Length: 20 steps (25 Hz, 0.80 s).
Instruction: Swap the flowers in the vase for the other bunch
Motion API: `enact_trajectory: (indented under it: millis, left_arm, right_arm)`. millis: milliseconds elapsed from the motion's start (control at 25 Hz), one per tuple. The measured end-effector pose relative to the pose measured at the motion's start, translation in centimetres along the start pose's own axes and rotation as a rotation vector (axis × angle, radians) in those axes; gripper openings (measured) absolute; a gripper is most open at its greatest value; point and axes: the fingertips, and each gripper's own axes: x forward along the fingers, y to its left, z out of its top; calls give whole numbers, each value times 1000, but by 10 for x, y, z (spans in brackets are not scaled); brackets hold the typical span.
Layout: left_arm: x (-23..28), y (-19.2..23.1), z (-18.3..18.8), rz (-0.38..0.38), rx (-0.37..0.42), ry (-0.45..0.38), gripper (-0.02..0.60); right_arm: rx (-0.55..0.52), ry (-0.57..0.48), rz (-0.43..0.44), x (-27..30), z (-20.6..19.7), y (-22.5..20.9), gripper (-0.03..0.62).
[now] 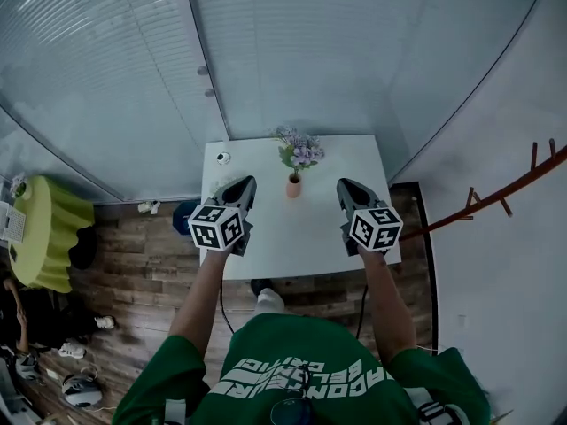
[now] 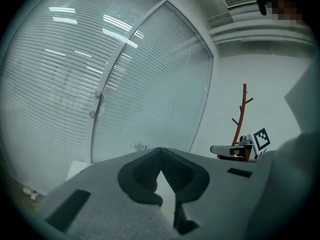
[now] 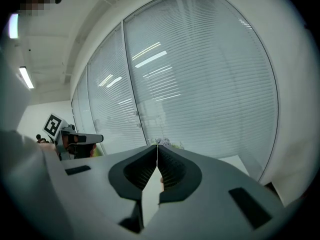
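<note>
The left tool (image 1: pixel 242 186) and the right tool (image 1: pixel 345 187) are held above the white table (image 1: pixel 266 237). Each has its jaws pressed together, with nothing gripped. The pink vase (image 1: pixel 293 187) stands between the two tools, touched by neither, and the purple flowers (image 1: pixel 299 149) are seen upright in it.

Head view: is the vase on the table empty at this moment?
No, the vase on the white table holds a bunch of purple flowers with green leaves.
</note>
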Motion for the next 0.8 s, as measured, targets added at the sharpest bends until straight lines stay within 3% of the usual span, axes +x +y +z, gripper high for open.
enact_trajectory:
  millis: [440, 800]
  left_arm:
    - [34, 64, 16, -70, -31, 23, 8]
    - [34, 91, 28, -143, -43, 4, 8]
  right_arm:
    - [0, 19, -71, 62, 15, 7, 14]
    - [-21, 13, -100, 92, 30, 25, 14]
